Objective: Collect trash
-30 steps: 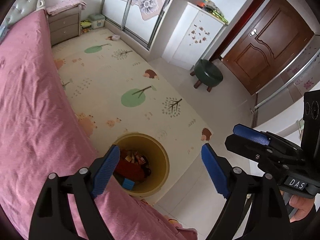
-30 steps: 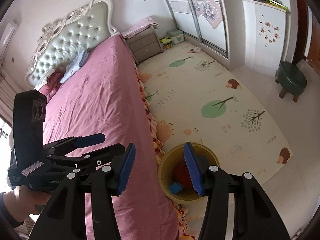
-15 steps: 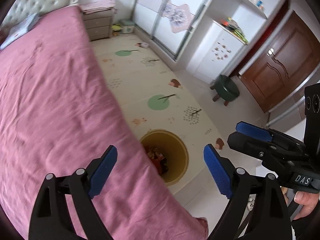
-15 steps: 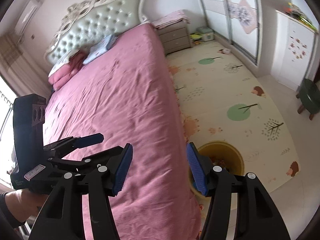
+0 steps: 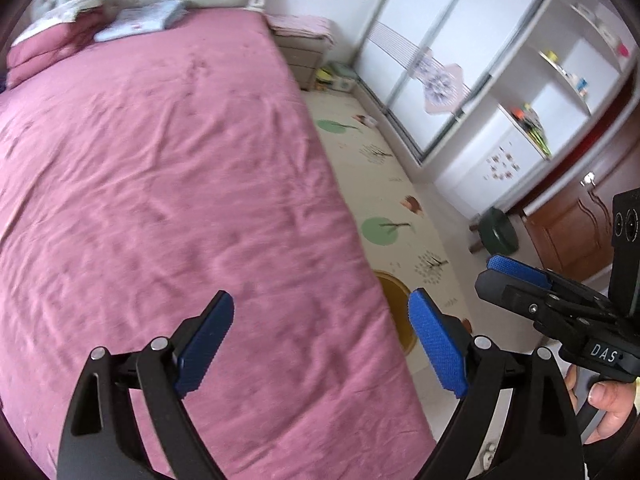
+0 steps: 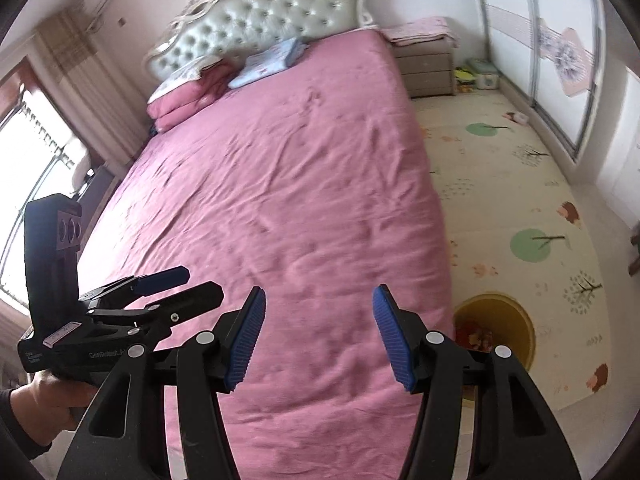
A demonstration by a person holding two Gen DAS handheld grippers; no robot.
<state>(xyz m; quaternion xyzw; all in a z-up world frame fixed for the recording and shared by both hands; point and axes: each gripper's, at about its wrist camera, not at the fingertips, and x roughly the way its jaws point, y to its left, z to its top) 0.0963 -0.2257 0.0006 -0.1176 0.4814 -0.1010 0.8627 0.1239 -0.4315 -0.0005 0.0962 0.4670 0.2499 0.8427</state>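
A round yellow bin (image 6: 520,332) stands on the floor at the foot corner of the bed, with red and mixed trash (image 6: 474,334) inside. In the left wrist view only part of the bin's rim (image 5: 394,292) shows past the bed edge. My left gripper (image 5: 322,338) is open and empty above the pink bedspread (image 5: 160,184). My right gripper (image 6: 318,334) is open and empty over the bedspread (image 6: 300,184), left of the bin. Each gripper shows in the other's view: the right one (image 5: 520,276) and the left one (image 6: 168,280). No loose trash shows on the bed.
Folded pink bedding (image 6: 180,100) and a blue pillow (image 6: 268,60) lie at the tufted headboard (image 6: 260,16). A nightstand (image 6: 428,68) stands beside the bed. A patterned play mat (image 6: 512,184) covers the floor. A green stool (image 5: 498,234) and a wooden door (image 5: 576,216) are at right.
Both grippers have swung away from the bin and up toward the bed. The bin has slid to the right edge of both views; the headboard and pillows have come into view.
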